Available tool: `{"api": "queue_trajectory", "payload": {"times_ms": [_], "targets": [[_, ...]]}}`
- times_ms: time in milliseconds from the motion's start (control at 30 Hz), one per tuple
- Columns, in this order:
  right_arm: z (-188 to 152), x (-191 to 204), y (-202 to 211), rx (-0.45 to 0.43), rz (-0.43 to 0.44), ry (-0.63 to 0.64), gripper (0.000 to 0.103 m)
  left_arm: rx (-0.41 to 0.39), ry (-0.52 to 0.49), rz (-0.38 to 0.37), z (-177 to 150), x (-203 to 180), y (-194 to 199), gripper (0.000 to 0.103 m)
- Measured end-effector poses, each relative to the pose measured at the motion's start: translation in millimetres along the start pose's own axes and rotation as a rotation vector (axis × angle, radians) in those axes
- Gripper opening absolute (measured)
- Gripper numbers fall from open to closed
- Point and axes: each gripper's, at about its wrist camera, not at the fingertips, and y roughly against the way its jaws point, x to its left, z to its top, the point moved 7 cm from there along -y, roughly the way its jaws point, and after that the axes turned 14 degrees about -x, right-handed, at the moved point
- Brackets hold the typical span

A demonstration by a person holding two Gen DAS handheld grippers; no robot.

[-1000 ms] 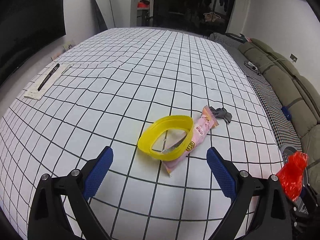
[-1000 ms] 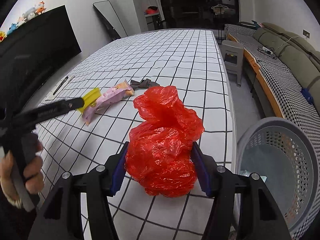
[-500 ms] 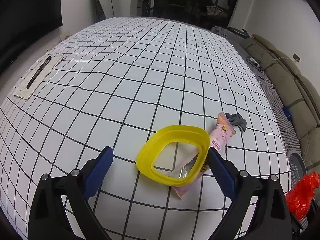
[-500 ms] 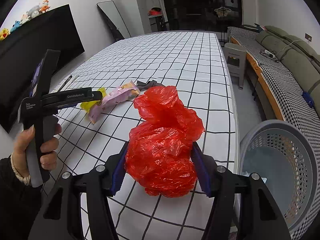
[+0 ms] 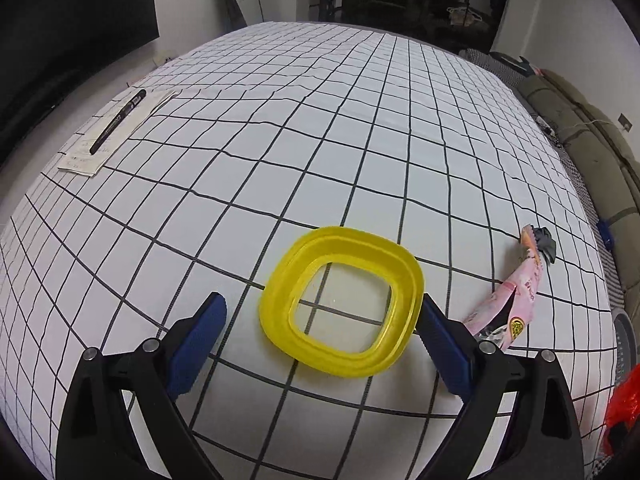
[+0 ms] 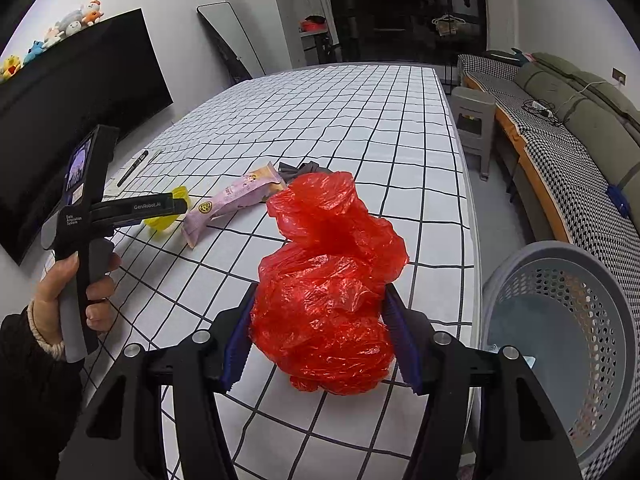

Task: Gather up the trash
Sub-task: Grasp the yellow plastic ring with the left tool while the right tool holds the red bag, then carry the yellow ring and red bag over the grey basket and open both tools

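Observation:
A yellow plastic ring (image 5: pixel 342 304) lies flat on the checked bedsheet (image 5: pixel 320 140). My left gripper (image 5: pixel 322 344) is open around it: the right pad is at the ring's edge, the left pad stands clear of it. To the right lie a pink snack wrapper (image 5: pixel 516 304) and a grey scrap (image 5: pixel 546 242). In the right wrist view my right gripper (image 6: pixel 320 340) is shut on a crumpled red plastic bag (image 6: pixel 328 304), held above the bed's corner. A grey perforated basket (image 6: pixel 600 280) stands on the floor just to the right of it.
A black pen (image 5: pixel 118 122) rests on a paper slip (image 5: pixel 80 160) at the bed's far left. A grey stool (image 6: pixel 474 120) and a sofa (image 6: pixel 580 120) line the right side. A person's hand (image 6: pixel 80 280) holds the left gripper handle.
The left gripper moved forward and down over the yellow ring, which now sits between its fingers; the pink wrapper slid off to the right of the view. The right gripper and red bag stayed put.

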Motion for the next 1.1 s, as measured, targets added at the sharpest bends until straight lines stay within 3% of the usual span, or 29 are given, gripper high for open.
{"api": "queue_trajectory", "payload": {"times_ms": [400, 500, 567, 700, 900, 1100], "targets": [[-1, -1, -2, 0.002, 0.006, -0.006, 0.058, 0.015, -0.032, 0.047, -1, 12, -16, 0.092], [-1, -1, -2, 0.003, 0.006, -0.008, 0.058, 0.004, -0.041, 0.042, 1, 10, -16, 0.087], [-1, -1, -2, 0.003, 0.005, -0.009, 0.058, -0.005, -0.052, 0.03, 2, 6, -14, 0.074], [-1, 0, -1, 0.003, 0.004, -0.008, 0.058, -0.01, -0.066, 0.028, 0, -1, -8, 0.072], [0, -2, 2, -0.001, 0.004, -0.014, 0.058, -0.006, -0.061, 0.018, -12, -8, 10, 0.072], [-1, -8, 9, -0.004, 0.001, -0.022, 0.058, -0.054, -0.083, 0.007, -21, -20, 48, 0.072]]}}
